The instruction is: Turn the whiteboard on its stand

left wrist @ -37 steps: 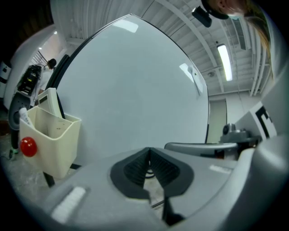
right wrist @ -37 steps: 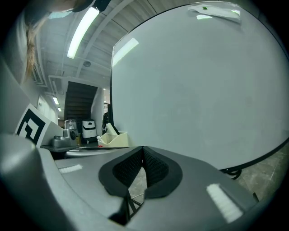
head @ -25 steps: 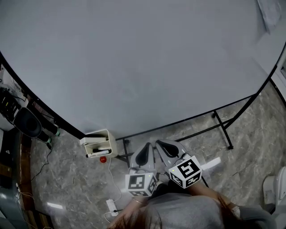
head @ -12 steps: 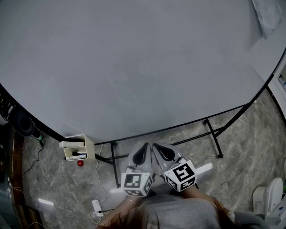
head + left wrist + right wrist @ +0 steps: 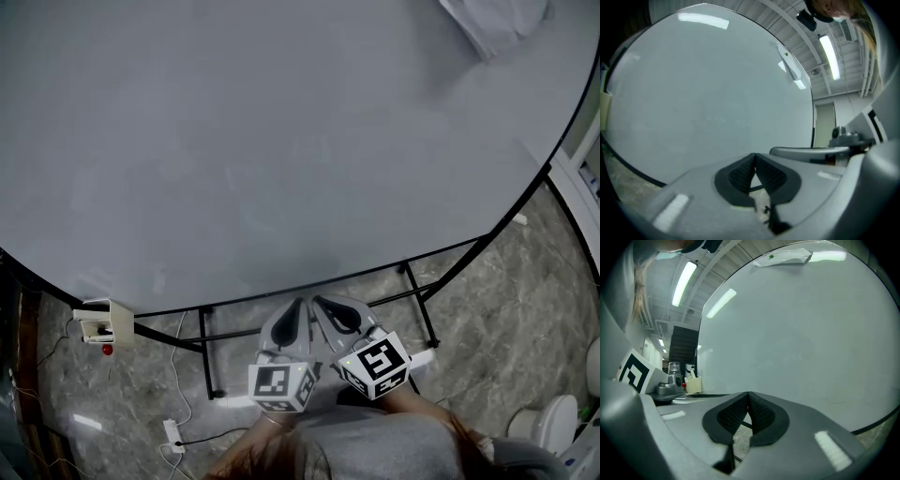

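While my left tool (image 5: pixel 298 305) and right tool (image 5: pixel 319 302) are each pressed together, empty, the whiteboard (image 5: pixel 281 141) fills the upper frame.

Whiteboard (image 5: pixel 281 141): was shown plain pale grey, rimmed by a thin black frame.
Stand (image 5: pixel 419 306): was seen in black tubing.
Floor (image 5: pixel 525 309): was patterned with mottled grey marble veining.
Left gripper (image 5: pixel 298 306): was cast in light grey, with black ribbed pads (image 5: pixel 740 174).
Right gripper (image 5: pixel 319 302): was coloured alike.
Marker cubes (image 5: pixel 279 384): were printed white with black squares.
Holder box (image 5: pixel 98 322): was coloured cream.
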